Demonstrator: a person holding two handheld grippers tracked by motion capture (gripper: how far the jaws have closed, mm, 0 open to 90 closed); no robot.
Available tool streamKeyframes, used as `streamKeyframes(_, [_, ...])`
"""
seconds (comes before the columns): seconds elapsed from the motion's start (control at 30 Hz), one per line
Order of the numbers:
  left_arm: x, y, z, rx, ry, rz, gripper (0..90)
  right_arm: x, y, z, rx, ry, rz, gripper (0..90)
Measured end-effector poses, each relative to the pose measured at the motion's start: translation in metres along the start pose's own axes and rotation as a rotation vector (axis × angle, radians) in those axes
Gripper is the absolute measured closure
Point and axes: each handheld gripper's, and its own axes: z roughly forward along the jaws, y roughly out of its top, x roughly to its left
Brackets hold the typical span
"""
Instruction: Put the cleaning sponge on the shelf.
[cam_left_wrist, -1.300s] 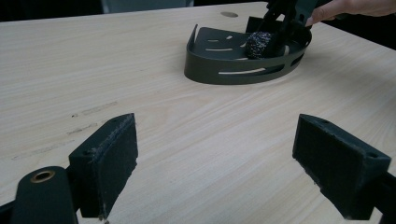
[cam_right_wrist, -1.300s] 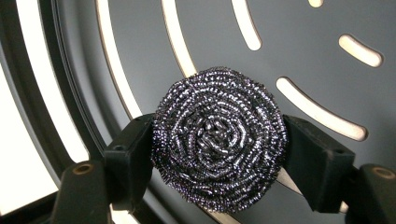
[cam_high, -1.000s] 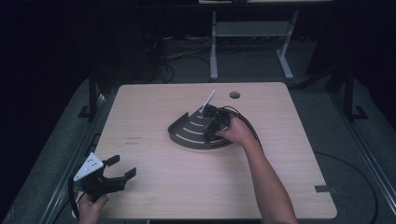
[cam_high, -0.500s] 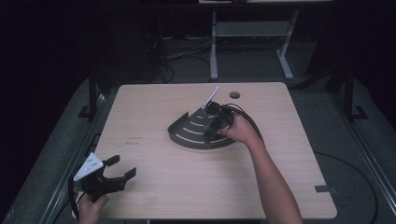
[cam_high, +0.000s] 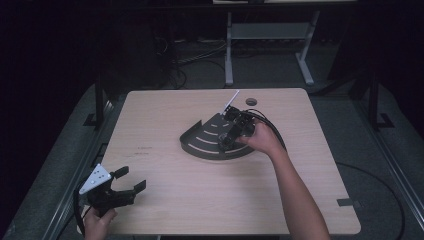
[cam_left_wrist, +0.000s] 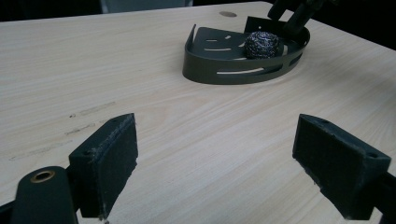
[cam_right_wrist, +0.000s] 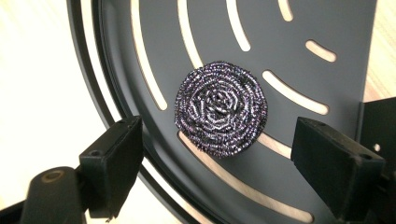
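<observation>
Pale wooden table (cam_high: 165, 200): round steel-wool scourer (cam_right_wrist: 220, 108) in dark slotted tray (cam_right_wrist: 327, 28), light, springy; grip its sides; right gripper (cam_right_wrist: 217, 154) and left gripper (cam_left_wrist: 217, 154) jaws both released

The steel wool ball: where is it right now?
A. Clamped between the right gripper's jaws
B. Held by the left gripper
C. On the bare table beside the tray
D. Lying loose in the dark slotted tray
D: the steel wool ball lies on the tray floor, and the right gripper stands open above it, pads apart from it.
</observation>
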Motion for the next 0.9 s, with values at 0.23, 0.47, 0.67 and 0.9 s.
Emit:
streamKeyframes(0.23, [-0.001,0.0,0.0,0.001,-0.001,-0.001,13.3,0.001,-0.005,-0.008,-0.002,-0.009,-0.01,16.7])
streamKeyframes(0.47, [-0.001,0.0,0.001,0.002,-0.001,0.0,13.3,0.002,-0.012,-0.014,-0.013,-0.003,-0.007,16.7])
streamKeyframes(0.67, [-0.001,0.0,0.001,0.004,-0.001,0.001,13.3,0.002,-0.018,-0.017,-0.014,-0.004,-0.001,16.8])
streamKeyframes(0.9, [-0.002,0.0,0.001,0.005,-0.001,0.002,13.3,0.002,-0.024,-0.023,-0.019,-0.004,0.001,16.7])
